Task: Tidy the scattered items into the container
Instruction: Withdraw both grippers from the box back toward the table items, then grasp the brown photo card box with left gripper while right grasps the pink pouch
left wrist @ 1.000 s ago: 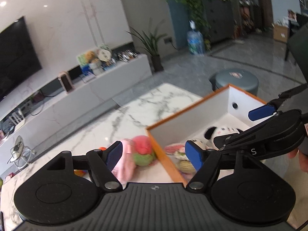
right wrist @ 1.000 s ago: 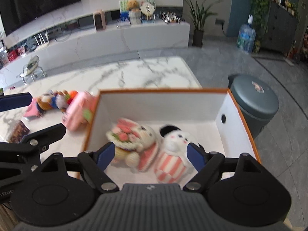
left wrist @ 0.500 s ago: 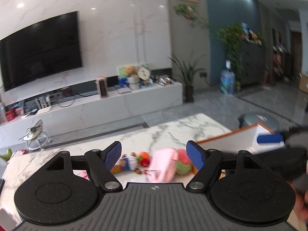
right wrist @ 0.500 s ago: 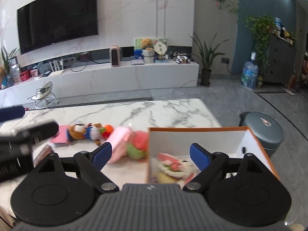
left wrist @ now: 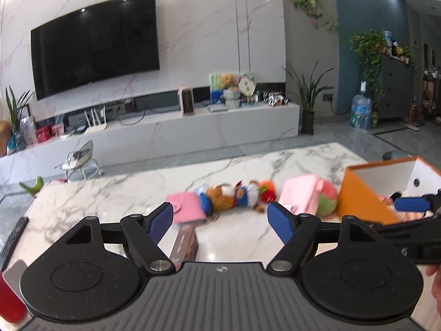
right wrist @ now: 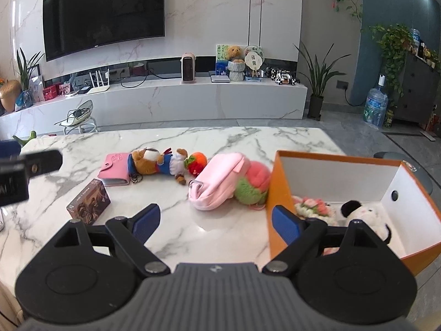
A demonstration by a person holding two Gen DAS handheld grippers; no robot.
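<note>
The orange box (right wrist: 278, 182) with white inside stands at the table's right end and holds a panda plush (right wrist: 366, 215) and a flowery plush (right wrist: 314, 205). Left of it on the marble lie a pink pouch (right wrist: 217, 182) over a pink-and-green plush (right wrist: 253, 184), a red plush (right wrist: 197, 162), a bear plush (right wrist: 154, 161), a pink wallet (right wrist: 115, 169) and a small brown box (right wrist: 88, 201). My right gripper (right wrist: 216, 220) is open and empty, near the pouch. My left gripper (left wrist: 220, 218) is open and empty, short of the bear plush (left wrist: 223, 197) and the brown box (left wrist: 184, 244).
A remote (left wrist: 13, 237) lies at the table's left edge, with a red object (left wrist: 9, 303) nearer me. A grey stool (right wrist: 399, 157) stands behind the box. A TV wall and a low cabinet lie beyond the table. A person's hand (left wrist: 437, 284) shows at the right.
Both grippers have drawn back from over the orange box and swung left. The toys on the marble now sit ahead of them, and the box has slid to the right.
</note>
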